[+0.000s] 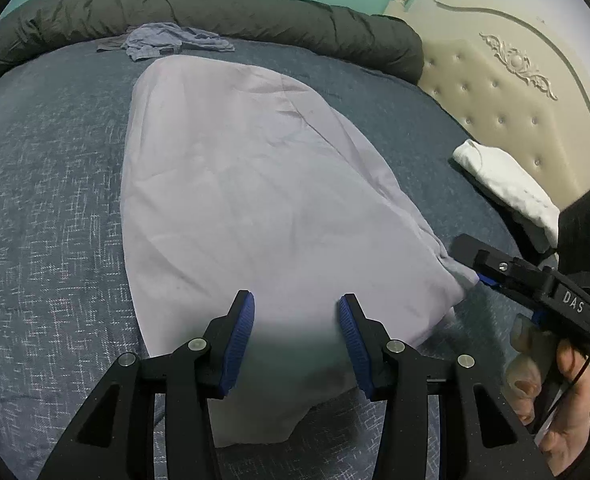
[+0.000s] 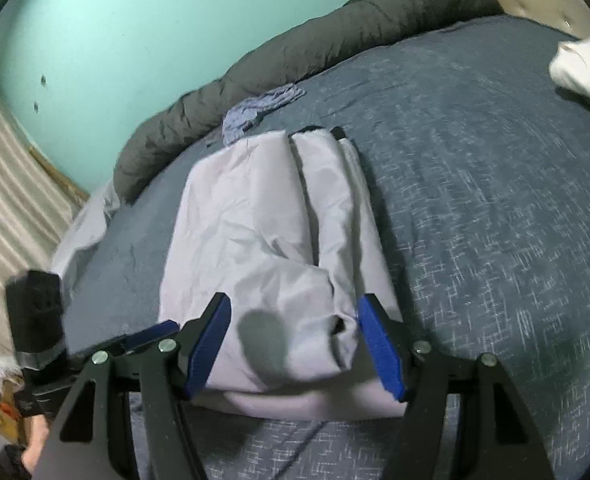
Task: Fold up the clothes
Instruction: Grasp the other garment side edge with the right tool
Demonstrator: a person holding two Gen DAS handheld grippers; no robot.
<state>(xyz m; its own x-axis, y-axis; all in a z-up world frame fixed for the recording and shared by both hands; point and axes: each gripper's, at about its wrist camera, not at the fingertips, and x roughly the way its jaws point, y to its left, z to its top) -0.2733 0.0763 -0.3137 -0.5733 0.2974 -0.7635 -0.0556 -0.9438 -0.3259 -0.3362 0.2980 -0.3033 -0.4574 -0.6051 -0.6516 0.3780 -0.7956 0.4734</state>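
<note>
A pale lavender garment [image 1: 247, 184] lies flat on the blue-grey bed cover [image 1: 47, 200], folded lengthwise with a crease along its length [image 2: 307, 200]. My left gripper [image 1: 295, 300] hovers open over the garment's near edge, with cloth under the gap but not pinched. My right gripper [image 2: 295, 300] stands open astride the bunched near end of the garment, and a rumpled fold [image 2: 331, 312] lies close to its right pad. In the left wrist view the right gripper [image 1: 475, 272] reaches the garment's right corner. One of the left gripper's fingers [image 2: 151, 334] shows at the lower left.
A dark olive rolled duvet [image 1: 215, 8] runs along the far edge of the bed. A crumpled blue garment [image 1: 167, 40] lies in front of it. A folded white cloth [image 1: 507, 188] sits by the cream tufted headboard [image 1: 515, 92]. A person's hand [image 1: 555, 400] holds the right gripper.
</note>
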